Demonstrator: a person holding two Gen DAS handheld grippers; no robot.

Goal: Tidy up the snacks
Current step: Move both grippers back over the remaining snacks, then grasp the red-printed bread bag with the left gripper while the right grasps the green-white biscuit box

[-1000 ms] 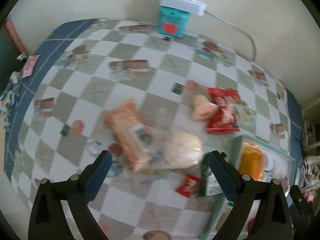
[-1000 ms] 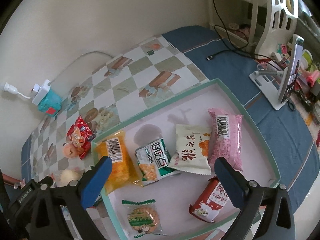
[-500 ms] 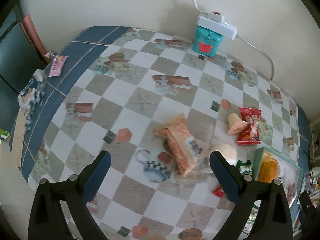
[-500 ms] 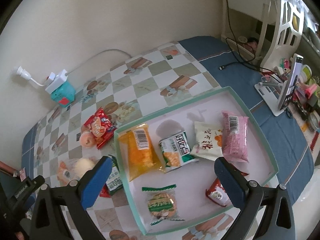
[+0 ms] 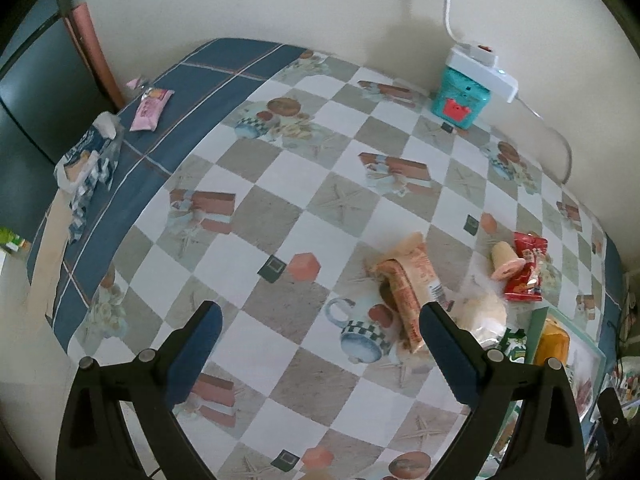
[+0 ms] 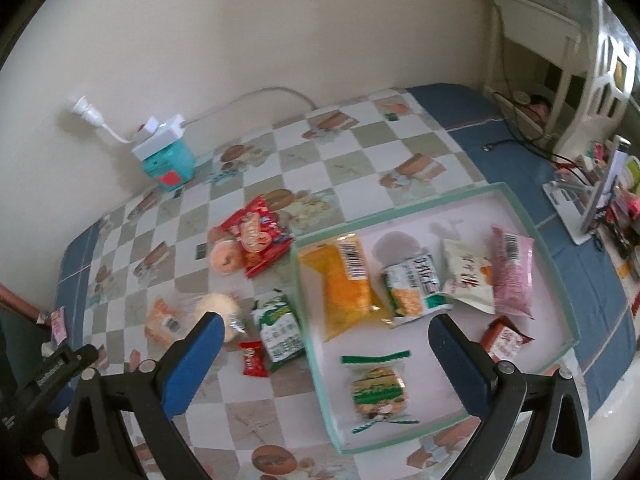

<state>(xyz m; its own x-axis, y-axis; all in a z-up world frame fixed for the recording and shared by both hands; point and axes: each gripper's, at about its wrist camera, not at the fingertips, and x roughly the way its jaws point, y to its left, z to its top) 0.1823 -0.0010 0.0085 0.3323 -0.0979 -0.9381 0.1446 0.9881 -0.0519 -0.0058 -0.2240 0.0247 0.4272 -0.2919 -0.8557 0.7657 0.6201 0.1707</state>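
Note:
A green-rimmed tray (image 6: 558, 264) on the checked tablecloth holds several snack packs: an orange one (image 6: 344, 284), a green-white one (image 6: 414, 288), a pink one (image 6: 512, 272) and a round biscuit pack (image 6: 378, 390). Loose snacks lie left of it: a red pack (image 6: 256, 234), a peach roll (image 6: 224, 256), a pale bun (image 6: 218, 308), a green pack (image 6: 280, 330), a small red candy (image 6: 253, 358) and an orange wrapped pack (image 5: 404, 296). My left gripper (image 5: 316, 344) is open and empty, high above the table. My right gripper (image 6: 326, 354) is open and empty above the tray's left rim.
A teal box with a white power strip (image 6: 166, 152) stands by the wall. A pink packet (image 5: 152, 106) and a crumpled bag (image 5: 86, 160) lie on the blue border at the far left. A phone on a stand (image 6: 600, 196) and cables sit right of the tray.
Both grippers have pulled back and risen, so more of the table shows. The left view swung left, away from the snacks. Nothing was picked up.

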